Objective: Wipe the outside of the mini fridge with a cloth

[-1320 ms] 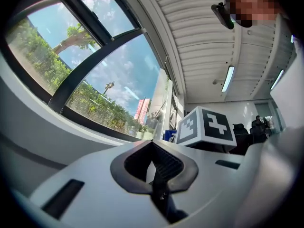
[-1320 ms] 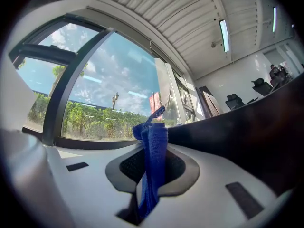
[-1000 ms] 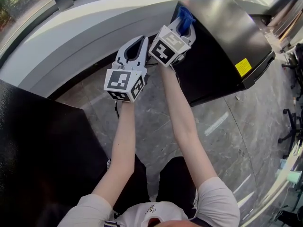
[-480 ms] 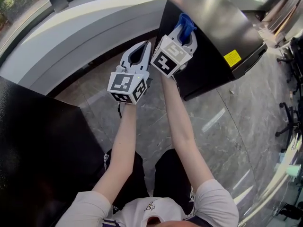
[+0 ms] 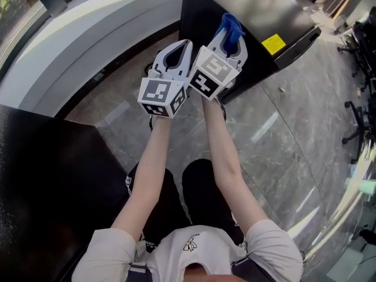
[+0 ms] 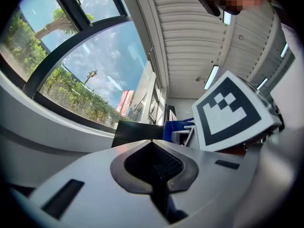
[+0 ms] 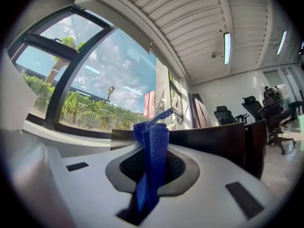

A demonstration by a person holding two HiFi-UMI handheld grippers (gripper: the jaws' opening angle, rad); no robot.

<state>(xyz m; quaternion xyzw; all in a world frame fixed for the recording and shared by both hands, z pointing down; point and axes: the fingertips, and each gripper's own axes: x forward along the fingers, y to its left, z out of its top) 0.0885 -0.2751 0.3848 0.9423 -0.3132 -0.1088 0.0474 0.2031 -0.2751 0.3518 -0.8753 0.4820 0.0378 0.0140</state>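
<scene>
In the head view, a black cabinet (image 5: 41, 181) fills the 8 o'clock corner, and a curved white window ledge (image 5: 88, 28) sweeps across 10 to 11 o'clock above the grey marble floor (image 5: 276, 151). Just left of 12 o'clock is the left gripper (image 5: 176, 54). In its own view the left gripper (image 6: 152, 144) has its jaws closed together with nothing between them, and it points toward the ledge and the window. Touching it on the right is the right gripper (image 5: 230, 39). The right gripper view shows that gripper (image 7: 152, 151) clamped on a folded blue cloth (image 7: 154, 137) that stands up out of the jaws. From above, the cloth (image 5: 231, 23) lies over the near upper edge of the black mini fridge (image 5: 264, 7) at 1 o'clock, though actual contact cannot be confirmed. The fridge stands on the floor against the ledge, with a yellow label (image 5: 273, 43) on its right side. Office chairs (image 5: 359, 34) stand at 2 to 3 o'clock.
</scene>
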